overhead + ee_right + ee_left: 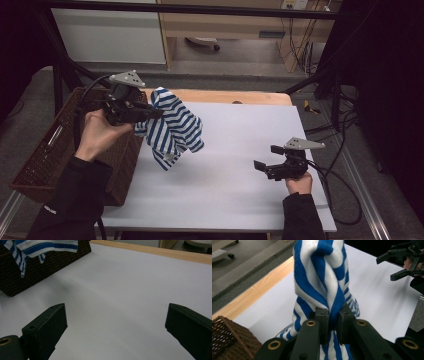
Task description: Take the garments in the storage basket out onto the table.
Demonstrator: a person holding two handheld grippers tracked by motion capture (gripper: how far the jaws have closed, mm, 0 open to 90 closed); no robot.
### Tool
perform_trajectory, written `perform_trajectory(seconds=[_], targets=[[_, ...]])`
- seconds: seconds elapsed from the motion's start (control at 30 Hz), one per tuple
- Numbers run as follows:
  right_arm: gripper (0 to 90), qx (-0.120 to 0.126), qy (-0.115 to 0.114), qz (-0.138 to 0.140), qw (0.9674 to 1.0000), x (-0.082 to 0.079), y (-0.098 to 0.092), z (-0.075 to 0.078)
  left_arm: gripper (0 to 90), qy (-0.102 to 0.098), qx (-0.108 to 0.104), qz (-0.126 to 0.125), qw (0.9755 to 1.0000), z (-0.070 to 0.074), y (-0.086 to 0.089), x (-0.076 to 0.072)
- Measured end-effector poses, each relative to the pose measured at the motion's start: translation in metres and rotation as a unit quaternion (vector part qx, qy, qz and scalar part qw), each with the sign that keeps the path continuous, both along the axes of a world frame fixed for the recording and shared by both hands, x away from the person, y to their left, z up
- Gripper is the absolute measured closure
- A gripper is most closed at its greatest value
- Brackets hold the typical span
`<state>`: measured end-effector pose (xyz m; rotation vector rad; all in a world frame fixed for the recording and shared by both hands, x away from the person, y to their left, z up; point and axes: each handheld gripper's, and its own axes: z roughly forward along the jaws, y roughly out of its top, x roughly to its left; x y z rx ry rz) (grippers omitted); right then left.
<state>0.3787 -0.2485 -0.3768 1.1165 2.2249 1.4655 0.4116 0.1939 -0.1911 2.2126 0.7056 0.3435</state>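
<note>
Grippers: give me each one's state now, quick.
Left gripper: shut on the striped cloth, held above the table.
Right gripper: open, holding nothing.

Your left hand [100, 132] sits at about nine o'clock, raised, with the left claw [150, 114] pointing toward three o'clock; its jaws are pinched tight on a fold of striped cloth [322, 285]. Your right hand [299, 183] rests low at about four o'clock, the right claw [267, 158] aimed toward nine o'clock, jaws spread wide apart and gripping nothing. Dark sleeves cover both forearms.
</note>
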Motion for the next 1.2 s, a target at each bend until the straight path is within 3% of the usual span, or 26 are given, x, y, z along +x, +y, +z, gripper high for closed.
perform_trajectory(seconds=[0.6,1.2], targets=[[4.4,-0.001,0.000,0.000,1.0000,0.000,-0.001,0.000,81.8,0.016,0.007,-0.019,0.9997,-0.028,-0.027,0.008],[4.4,-0.001,-0.001,-0.001,1.0000,0.000,-0.001,0.000,81.6,0.031,0.015,-0.024,0.9991,-0.060,-0.048,0.014]])
